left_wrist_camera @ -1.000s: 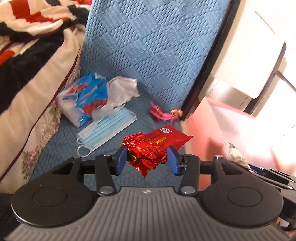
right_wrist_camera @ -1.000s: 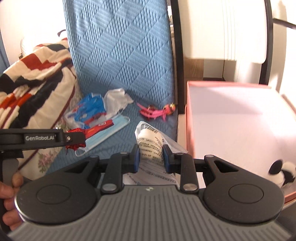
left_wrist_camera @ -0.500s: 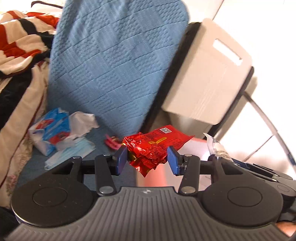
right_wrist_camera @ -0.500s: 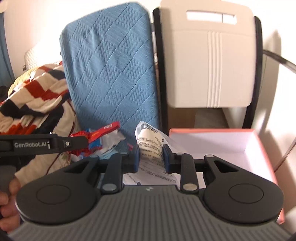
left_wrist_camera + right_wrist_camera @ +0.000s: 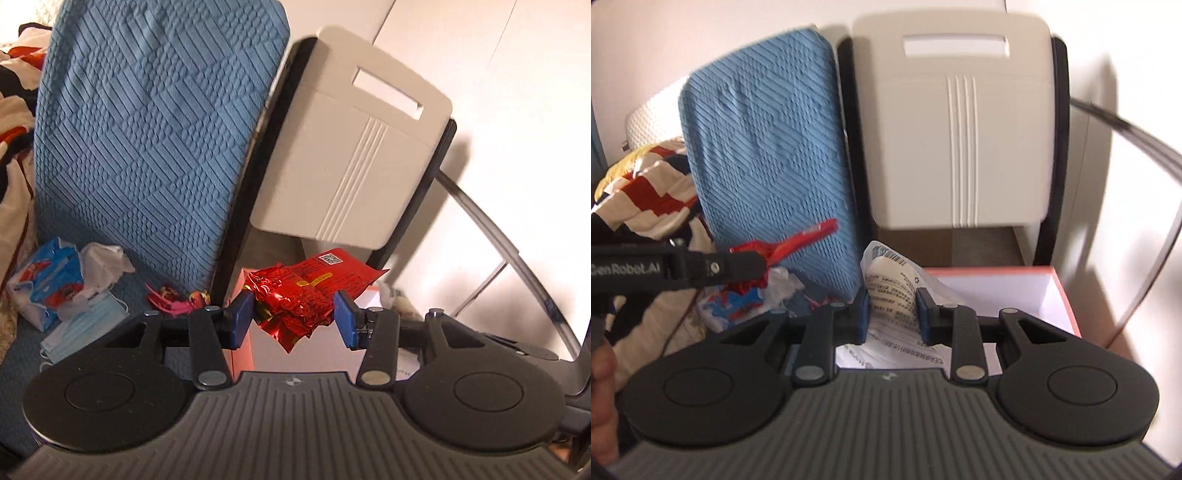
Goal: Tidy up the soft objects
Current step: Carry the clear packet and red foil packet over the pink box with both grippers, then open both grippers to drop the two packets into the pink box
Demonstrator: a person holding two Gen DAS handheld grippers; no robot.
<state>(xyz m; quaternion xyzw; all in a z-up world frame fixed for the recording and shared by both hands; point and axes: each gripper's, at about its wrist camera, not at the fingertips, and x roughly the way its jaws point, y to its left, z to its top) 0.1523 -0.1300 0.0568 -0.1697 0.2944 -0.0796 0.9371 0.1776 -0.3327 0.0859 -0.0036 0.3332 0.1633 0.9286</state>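
Observation:
My left gripper [image 5: 293, 319] is shut on a crumpled red foil snack packet [image 5: 303, 291] and holds it in the air near the pink box's [image 5: 243, 343] left wall. The packet also shows in the right wrist view [image 5: 790, 245], with the left gripper [image 5: 753, 262]. My right gripper [image 5: 892, 319] is shut on a white printed plastic bag [image 5: 890, 291], held over the left part of the open pink box [image 5: 1067, 299]. On the blue seat lie a blue tissue pack [image 5: 48, 280], a blue face mask [image 5: 81, 328] and a pink toy [image 5: 170, 299].
The blue quilted seat back [image 5: 147, 140] rises behind the items. A white chair back [image 5: 354, 147] stands behind the box. A striped blanket [image 5: 646, 192] is heaped at the left. A dark curved bar [image 5: 517, 258] runs at the right.
Both grippers have risen and tilted up with their loads. The left one has moved right from over the seat toward the pink box; the right one now looks into the box from farther back.

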